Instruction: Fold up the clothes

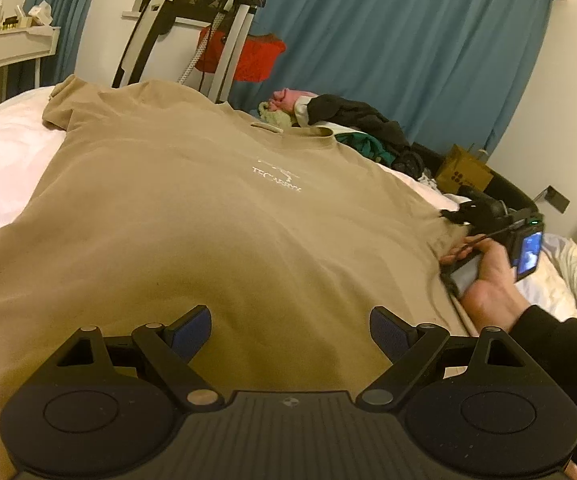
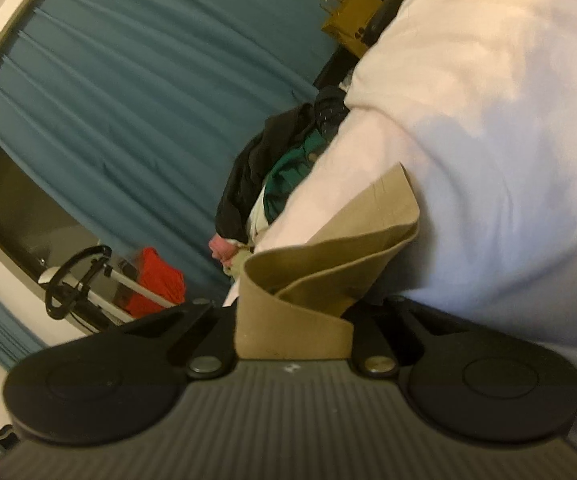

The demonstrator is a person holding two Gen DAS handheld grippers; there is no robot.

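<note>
Blue-padded fingers (image 1: 192, 330) of the left tongs (image 1: 290, 332) stand wide apart just above the hem end of the tan T-shirt (image 1: 192, 208), gripping nothing. That shirt lies spread face up across the white bed (image 1: 4, 152), its pale chest print showing and its collar toward the teal curtain (image 1: 388, 40). At the shirt's right edge, the right hand (image 1: 488, 276) holds the right tongs (image 2: 292, 320), which are clamped on a folded bunch of the sleeve fabric. A heap of dark and green clothes (image 1: 368, 128) sits beyond the collar.
</note>
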